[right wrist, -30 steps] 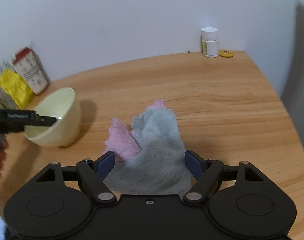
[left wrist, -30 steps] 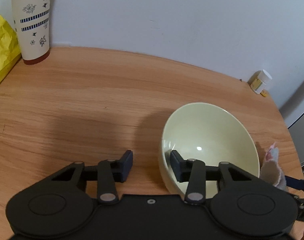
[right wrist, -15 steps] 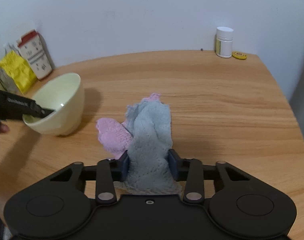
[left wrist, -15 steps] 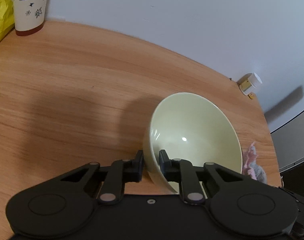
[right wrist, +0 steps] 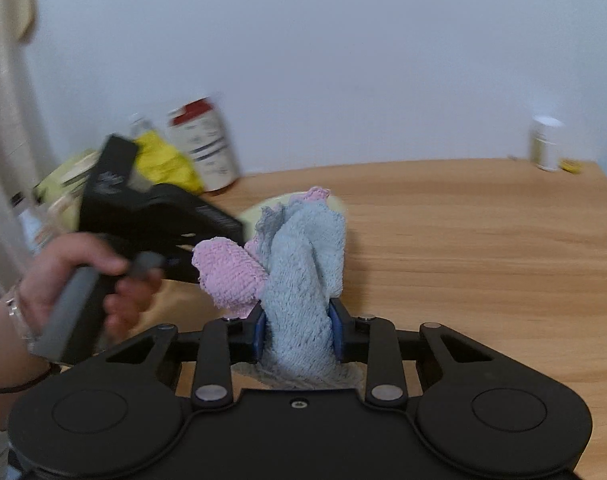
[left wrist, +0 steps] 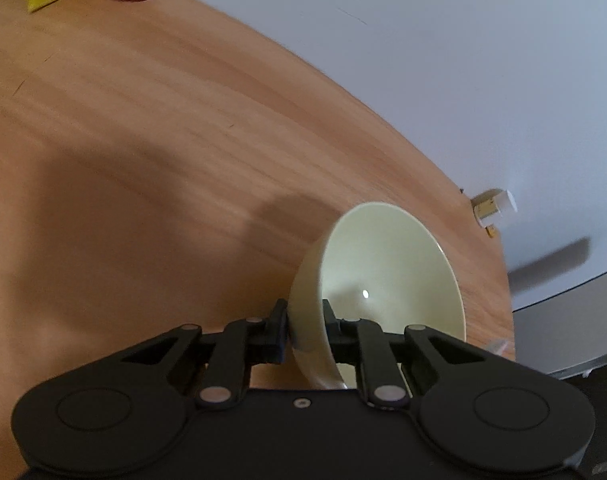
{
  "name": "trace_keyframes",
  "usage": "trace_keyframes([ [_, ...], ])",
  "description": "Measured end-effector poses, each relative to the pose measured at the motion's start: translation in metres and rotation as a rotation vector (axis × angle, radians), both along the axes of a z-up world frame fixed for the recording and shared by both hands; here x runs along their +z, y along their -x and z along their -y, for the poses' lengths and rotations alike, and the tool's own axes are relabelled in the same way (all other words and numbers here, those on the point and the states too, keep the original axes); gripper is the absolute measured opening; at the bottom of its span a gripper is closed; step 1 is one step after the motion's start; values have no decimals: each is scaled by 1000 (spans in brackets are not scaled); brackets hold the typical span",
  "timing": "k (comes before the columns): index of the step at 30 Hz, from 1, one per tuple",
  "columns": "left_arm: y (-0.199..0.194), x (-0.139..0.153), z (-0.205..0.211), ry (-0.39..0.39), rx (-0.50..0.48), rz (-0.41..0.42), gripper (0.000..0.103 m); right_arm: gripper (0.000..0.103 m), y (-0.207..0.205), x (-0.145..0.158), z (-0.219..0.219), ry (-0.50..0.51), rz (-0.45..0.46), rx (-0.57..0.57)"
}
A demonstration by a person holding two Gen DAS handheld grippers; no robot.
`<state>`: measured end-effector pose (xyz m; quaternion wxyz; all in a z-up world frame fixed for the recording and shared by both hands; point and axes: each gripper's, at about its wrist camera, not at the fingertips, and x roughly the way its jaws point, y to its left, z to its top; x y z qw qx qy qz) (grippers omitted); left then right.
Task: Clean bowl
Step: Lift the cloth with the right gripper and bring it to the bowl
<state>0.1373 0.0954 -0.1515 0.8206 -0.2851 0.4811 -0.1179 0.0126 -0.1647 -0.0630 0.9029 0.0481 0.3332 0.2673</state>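
Wooden table (left wrist: 151, 152) under blurred clutter; left gripper (left wrist: 303, 320) clamps tilted bowl (left wrist: 391, 280) rim, right gripper (right wrist: 299, 332) pinches blue-pink cloth (right wrist: 303, 280), which mostly hides the bowl.

bowl (left wrist: 387, 280): on tabletop (left wrist: 143, 152), rim between left fingers (left wrist: 277, 332)
cloth (right wrist: 303, 280): before bowl
bottle (right wrist: 546, 148): far right corner
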Motion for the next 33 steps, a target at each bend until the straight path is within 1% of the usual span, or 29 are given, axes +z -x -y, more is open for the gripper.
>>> trace_keyframes([
  [2,7,-1,-2,0,3,8,14,35,0,-7,-17,25,-6,35],
  [3,10,-1,-3,0,3,12,14,35,0,-13,-24,40,-11,37],
  [6,15,-1,-5,-9,-10,25,14,31,-5,-20,-30,33,-28,19],
  [9,23,2,-4,-42,-12,46,15,30,-6,-22,-31,34,-27,8],
  [12,29,0,-5,-33,-4,57,16,30,-7,-19,-36,36,-30,25],
  [16,34,-2,-4,-28,-5,61,20,30,-4,-18,-43,50,-37,30],
  [17,35,-2,-5,-18,-6,59,22,30,-4,-17,-44,51,-41,31],
  [18,35,-4,-8,11,-6,52,22,30,-5,-17,-44,48,-44,32],
  [20,37,-9,-17,57,-11,46,22,30,-4,-14,-44,47,-42,32],
  [23,39,-13,-26,97,3,46,21,30,2,-9,-49,75,-28,58],
  [26,41,-16,-33,112,11,53,21,30,10,-2,-55,90,-15,103],
  [28,43,-15,-34,99,3,68,21,30,11,1,-61,94,-10,118],
  [31,44,-15,-36,107,3,69,21,30,6,0,-67,97,-15,113],
  [33,44,-16,-37,111,-5,72,21,30,0,-5,-67,106,-41,93],
])
